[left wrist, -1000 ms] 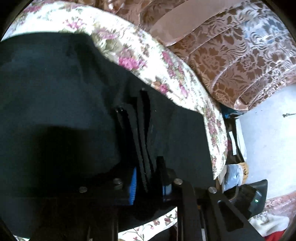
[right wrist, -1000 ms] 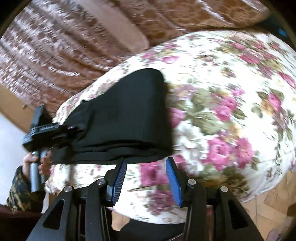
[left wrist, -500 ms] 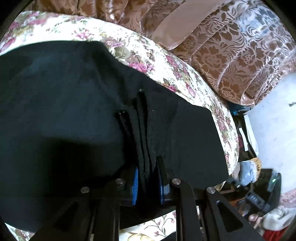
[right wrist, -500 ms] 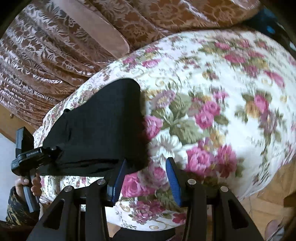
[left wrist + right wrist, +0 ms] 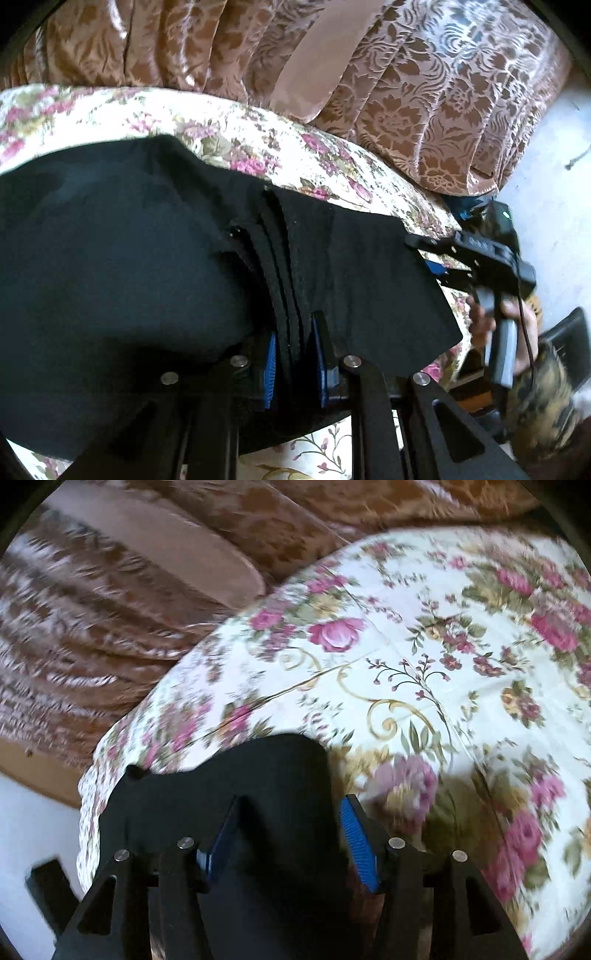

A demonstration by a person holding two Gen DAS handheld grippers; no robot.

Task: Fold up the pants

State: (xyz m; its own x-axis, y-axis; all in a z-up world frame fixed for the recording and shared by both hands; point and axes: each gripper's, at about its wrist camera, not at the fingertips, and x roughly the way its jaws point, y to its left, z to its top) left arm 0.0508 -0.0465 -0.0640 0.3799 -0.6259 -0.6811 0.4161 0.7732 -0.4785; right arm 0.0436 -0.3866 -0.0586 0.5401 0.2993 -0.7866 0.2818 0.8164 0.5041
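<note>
Several layers of the black pants (image 5: pixel 122 266) were bunched on the flowery bedspread (image 5: pixel 280 147), near its edge by the brown curtain (image 5: pixel 424 110). Left gripper (image 5: pixel 294 363) was clamped on the stacked fabric edge. Right gripper (image 5: pixel 288 836) had its fingers spread wide around the pants' other end, nothing pinched yet. Looked like mid-fold; next it'd need to close, then both carry the fabric over together.

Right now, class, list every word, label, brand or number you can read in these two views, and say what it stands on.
No text can be read in either view.
Right claw: small pale lettering on its black body in the left wrist view, too blurred to read.
Black pants, floral sheet, brown curtain: patterns only, no writing.
</note>
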